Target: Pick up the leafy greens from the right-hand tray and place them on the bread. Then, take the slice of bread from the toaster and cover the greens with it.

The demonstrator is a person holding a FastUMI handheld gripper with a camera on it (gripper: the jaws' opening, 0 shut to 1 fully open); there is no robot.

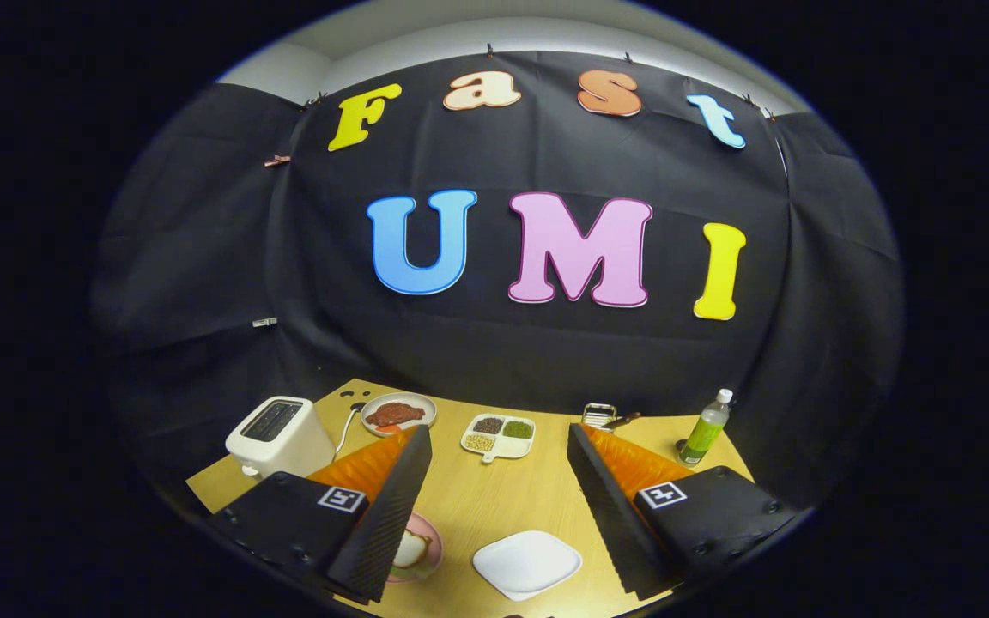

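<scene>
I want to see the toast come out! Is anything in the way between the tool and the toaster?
Nothing visible is in the way. The tool, fingers wide open, hangs above the table; the toaster stands just beyond one finger, off to the side. The meat plate sits beside it, not in front.

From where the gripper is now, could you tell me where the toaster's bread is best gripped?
Grip the slice's top edge from straight above: the toaster stands upright, its slot facing up. The slice itself is too dark to make out. The gripper hangs open above the table.
</scene>
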